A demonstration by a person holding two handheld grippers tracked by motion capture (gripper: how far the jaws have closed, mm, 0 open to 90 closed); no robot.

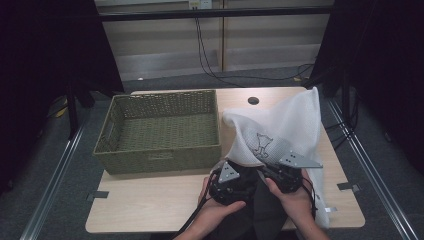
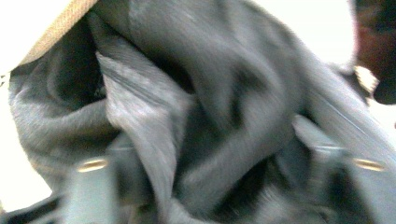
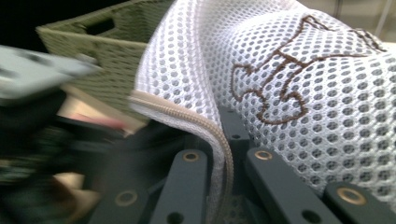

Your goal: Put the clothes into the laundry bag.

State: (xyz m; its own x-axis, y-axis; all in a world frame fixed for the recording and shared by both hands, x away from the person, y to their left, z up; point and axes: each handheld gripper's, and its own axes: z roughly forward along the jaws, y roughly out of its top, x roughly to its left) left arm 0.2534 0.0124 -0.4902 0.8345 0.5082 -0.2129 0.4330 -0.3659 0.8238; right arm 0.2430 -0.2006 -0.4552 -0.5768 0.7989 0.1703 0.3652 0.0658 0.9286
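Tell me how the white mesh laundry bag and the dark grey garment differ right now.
The white mesh laundry bag is an open-holed net with a brown embroidered figure and a beige zipper; the dark grey garment is plain, close-woven cloth. The bag stands raised above the table, its zipper edge pinched in the right gripper; the garment hangs crumpled low at the table's near edge, before the left gripper. Both are soft and limp.

no readable text, labels, numbers

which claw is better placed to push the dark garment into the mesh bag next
Left, probably. The right claw is shut on the mesh bag at its zipper edge, holding it up. The left claw has the dark garment between its jaws, right beside the bag.
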